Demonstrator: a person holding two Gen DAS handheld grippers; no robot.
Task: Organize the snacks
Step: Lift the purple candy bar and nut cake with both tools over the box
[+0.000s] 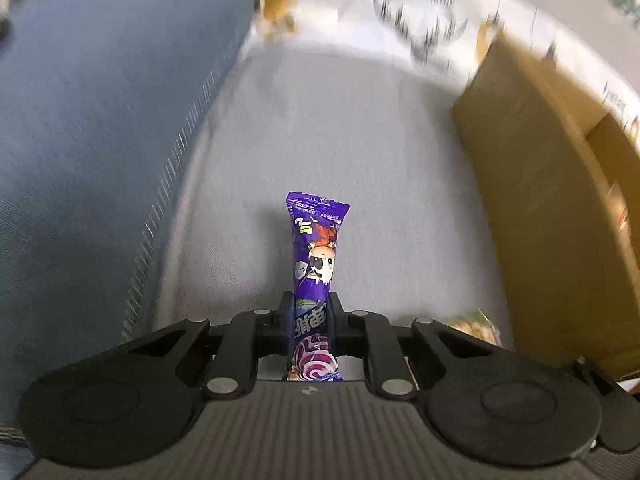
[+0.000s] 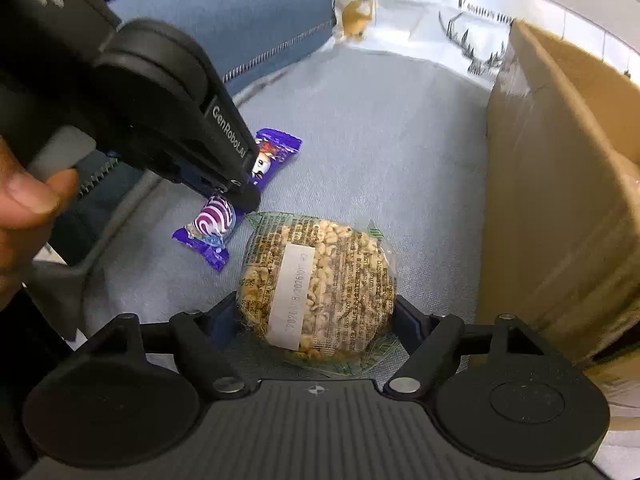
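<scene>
My left gripper is shut on a long purple candy wrapper, gripping it around its middle over the grey cushion. In the right wrist view the left gripper holds the same purple wrapper low, at or just above the cushion. My right gripper is closed around a round puffed-rice cake in clear wrap, its jaws against both sides. The cake's edge shows in the left wrist view.
An open cardboard box stands on the right, also in the left wrist view. A blue cushion lies at the left back. A white printed fabric lines the back. A person's thumb holds the left gripper.
</scene>
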